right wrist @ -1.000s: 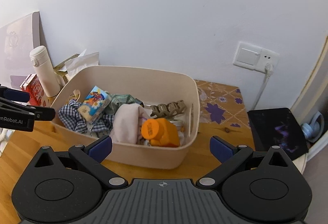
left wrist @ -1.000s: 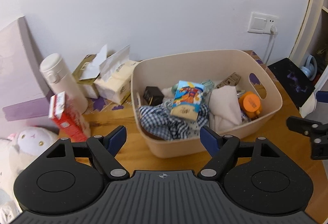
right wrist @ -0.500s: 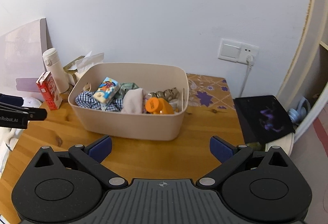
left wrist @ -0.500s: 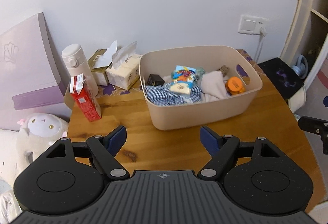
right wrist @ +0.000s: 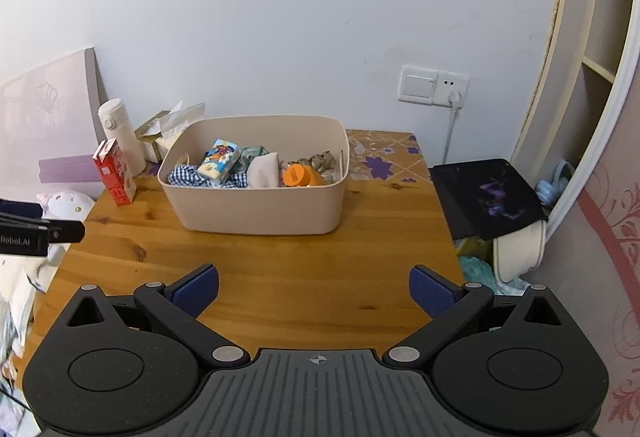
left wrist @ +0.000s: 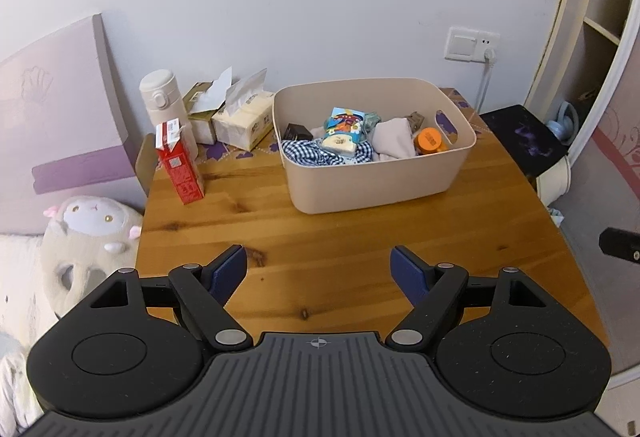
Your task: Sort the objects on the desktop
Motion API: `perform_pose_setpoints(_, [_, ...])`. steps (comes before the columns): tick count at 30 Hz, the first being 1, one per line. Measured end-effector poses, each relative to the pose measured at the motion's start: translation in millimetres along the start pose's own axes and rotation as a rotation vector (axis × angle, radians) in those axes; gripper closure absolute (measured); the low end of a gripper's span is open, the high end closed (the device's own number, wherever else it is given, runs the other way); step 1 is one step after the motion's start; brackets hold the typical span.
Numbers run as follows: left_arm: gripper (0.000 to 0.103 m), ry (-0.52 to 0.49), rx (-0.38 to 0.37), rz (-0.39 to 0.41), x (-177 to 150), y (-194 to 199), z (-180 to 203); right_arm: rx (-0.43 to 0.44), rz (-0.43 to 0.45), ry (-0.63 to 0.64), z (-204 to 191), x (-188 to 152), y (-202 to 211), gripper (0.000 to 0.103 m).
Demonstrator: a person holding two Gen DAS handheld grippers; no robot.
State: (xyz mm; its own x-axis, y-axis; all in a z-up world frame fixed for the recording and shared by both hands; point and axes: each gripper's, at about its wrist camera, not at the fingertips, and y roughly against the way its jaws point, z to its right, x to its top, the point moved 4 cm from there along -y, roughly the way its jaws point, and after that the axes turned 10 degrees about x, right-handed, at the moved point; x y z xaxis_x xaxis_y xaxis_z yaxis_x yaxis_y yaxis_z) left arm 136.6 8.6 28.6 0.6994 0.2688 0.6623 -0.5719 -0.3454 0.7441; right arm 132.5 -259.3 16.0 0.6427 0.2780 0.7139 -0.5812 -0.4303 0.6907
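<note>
Left tool (left wrist: 318,269): fingers spread wide, nothing between them, hovering above the near part of the wooden surface (left wrist: 344,237), well short of the bin.
Right tool (right wrist: 314,287): also wide open and empty, held over the near edge, level and pointing toward the wall.
Bin (left wrist: 376,185): beige tub toward the back of the surface, already loaded with a checked cloth (left wrist: 308,153), a colourful snack pack (left wrist: 342,131), a pale folded cloth (left wrist: 394,139) and an orange-capped bottle (left wrist: 430,141).
Still outside: red carton (left wrist: 180,167) upright at the left, a white flask (left wrist: 164,113) just behind it, tissue packs (left wrist: 240,117) beside the bin.
Handling, carton: probably light and stiff but tall (tips easily); pinch across its narrow faces about mid-height.
Handling, flask: smooth, round, likely heavier; grip the body below the lid.
Handling, tissues: soft; would squash, so squeeze gently.
</note>
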Motion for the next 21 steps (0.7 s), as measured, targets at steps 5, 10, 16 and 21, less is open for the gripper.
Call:
perform_pose_setpoints(5, [0.023, -0.018, -0.015, 0.004, -7, 21, 1, 0.011, -0.011, -0.005, -3, -6, 17, 0.0])
perform_pose_setpoints(10, [0.023, -0.041, -0.028, 0.003, -12, 39, 0, 0.023, -0.039, -0.029, -2, -17, 32, 0.0])
perform_pose_setpoints(16, [0.023, -0.041, -0.039, -0.019, -25, 58, -1, 0.017, -0.05, -0.048, 2, -25, 49, 0.0])
perform_pose_setpoints(21, [0.023, -0.015, -0.06, -0.047, -34, 70, 1, 0.009, -0.062, -0.044, 4, -28, 59, 0.0])
